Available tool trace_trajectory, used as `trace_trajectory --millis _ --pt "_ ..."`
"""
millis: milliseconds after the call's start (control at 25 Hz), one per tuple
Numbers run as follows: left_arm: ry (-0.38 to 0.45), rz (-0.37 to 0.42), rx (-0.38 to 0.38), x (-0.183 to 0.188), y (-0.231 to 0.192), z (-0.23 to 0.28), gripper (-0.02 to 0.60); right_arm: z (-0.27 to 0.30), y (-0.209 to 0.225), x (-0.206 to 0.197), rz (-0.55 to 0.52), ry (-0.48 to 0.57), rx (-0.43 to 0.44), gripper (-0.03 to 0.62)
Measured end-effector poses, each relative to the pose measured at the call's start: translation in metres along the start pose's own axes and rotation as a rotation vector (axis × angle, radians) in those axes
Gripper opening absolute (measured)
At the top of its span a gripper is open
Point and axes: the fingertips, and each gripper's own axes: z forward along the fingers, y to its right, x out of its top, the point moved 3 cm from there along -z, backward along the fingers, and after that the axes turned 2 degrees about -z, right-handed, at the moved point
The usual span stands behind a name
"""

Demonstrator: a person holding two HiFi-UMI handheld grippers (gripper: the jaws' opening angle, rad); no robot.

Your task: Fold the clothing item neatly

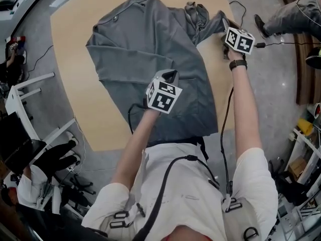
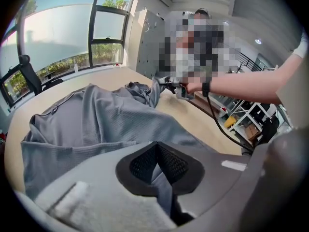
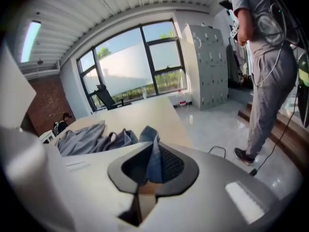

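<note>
A grey long-sleeved shirt [image 1: 145, 44] lies spread on the beige table [image 1: 75, 94], collar toward the far left, one sleeve bunched at the far right. My left gripper [image 1: 170, 75] sits over the shirt's middle right; in the left gripper view its jaws [image 2: 157, 166] are shut on a fold of the grey cloth [image 2: 96, 124]. My right gripper [image 1: 224, 24] is at the table's far right edge, shut on the sleeve's end, and a strip of cloth [image 3: 153, 153] stands pinched between its pads. The left gripper view also shows the right gripper [image 2: 178, 88] with the sleeve.
White chair frames [image 1: 30, 92] stand off the table's left side. A person in grey [image 3: 265, 57] stands on the floor to the right, a shoe [image 1: 261, 26] near a black cable [image 1: 281, 44]. Grey lockers [image 3: 207, 66] and windows line the far wall.
</note>
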Motion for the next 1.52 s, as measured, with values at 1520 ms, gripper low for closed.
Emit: trace_trajectory --millis 1520 --pt "0.248 -0.49 0.095 -0.073 -0.103 -0.115 0.005 -0.216 -0.441 0.156 -1.182 0.358 1.187 0.028"
